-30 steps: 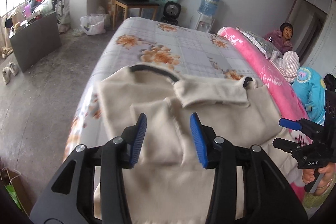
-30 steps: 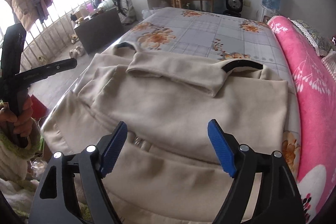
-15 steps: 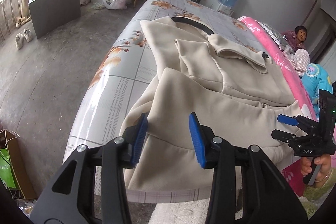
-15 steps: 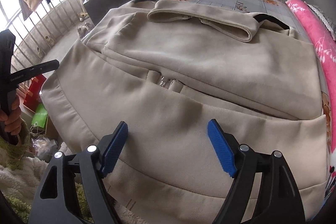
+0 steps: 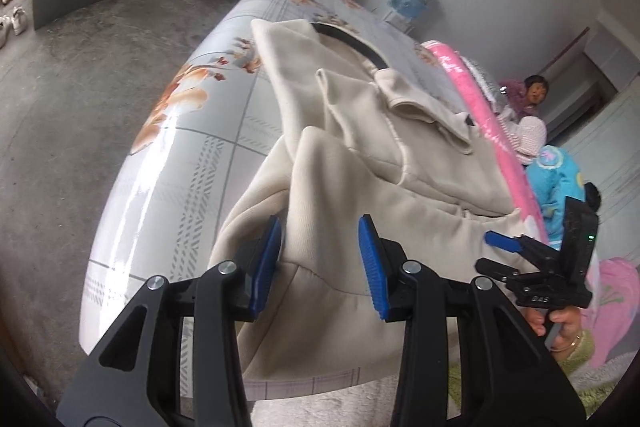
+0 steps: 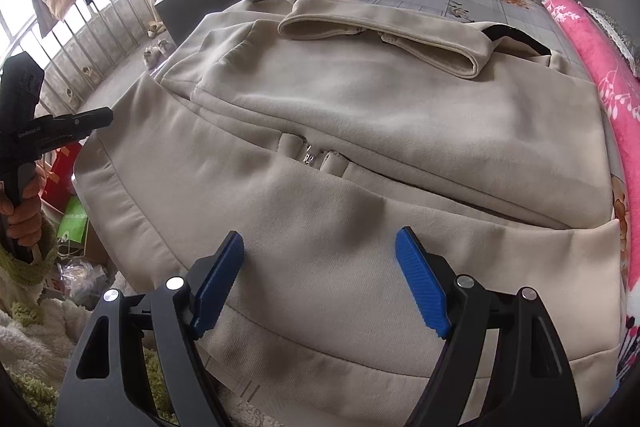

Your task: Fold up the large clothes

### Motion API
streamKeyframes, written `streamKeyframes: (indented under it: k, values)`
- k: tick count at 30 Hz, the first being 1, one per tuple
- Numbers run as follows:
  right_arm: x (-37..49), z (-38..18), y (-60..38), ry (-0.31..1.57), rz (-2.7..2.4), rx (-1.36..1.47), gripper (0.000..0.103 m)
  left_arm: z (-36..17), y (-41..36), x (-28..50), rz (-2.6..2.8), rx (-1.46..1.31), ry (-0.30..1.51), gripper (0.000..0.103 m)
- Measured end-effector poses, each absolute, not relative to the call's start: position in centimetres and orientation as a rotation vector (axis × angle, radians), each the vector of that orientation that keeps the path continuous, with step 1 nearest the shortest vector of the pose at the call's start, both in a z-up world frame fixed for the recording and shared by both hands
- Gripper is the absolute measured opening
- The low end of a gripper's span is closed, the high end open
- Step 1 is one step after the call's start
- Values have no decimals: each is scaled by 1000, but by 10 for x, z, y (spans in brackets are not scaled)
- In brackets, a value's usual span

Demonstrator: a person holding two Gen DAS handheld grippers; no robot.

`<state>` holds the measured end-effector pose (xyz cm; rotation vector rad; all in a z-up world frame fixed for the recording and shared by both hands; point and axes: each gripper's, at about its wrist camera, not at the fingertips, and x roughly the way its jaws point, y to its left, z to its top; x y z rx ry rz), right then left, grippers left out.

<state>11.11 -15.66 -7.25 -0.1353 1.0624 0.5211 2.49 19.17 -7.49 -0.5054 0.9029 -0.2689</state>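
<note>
A bed covered in a glossy grey sheet printed with orange flowers carries a large cream jacket, which lies partly folded across the near end, its long axis running side to side between the two hands and its lower hem hanging just over the mattress edge. The left gripper is at the jacket's left side, its ribbed blue fingers partly apart and straddling a raised ridge of the cloth without visibly pinching it. The right gripper hovers over the broad hem band nearer the middle, fingers spread wide and empty. The left hand looks closer to a grip. The fabric is thick, soft fleece with a matte nap; a rolled sleeve lies across the top, beside a dark collar lining and a small metal zip pull.
</note>
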Motion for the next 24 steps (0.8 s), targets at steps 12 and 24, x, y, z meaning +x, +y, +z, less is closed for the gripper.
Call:
streamKeyframes:
  k: [12,24]
  values:
    - [111,-73,-155,1065,512,-146,77,-84,186,51,-274,-516,927,35]
    - [111,-73,-155,1063,513,-150,77,-83,171,55,-287,-430,934,28]
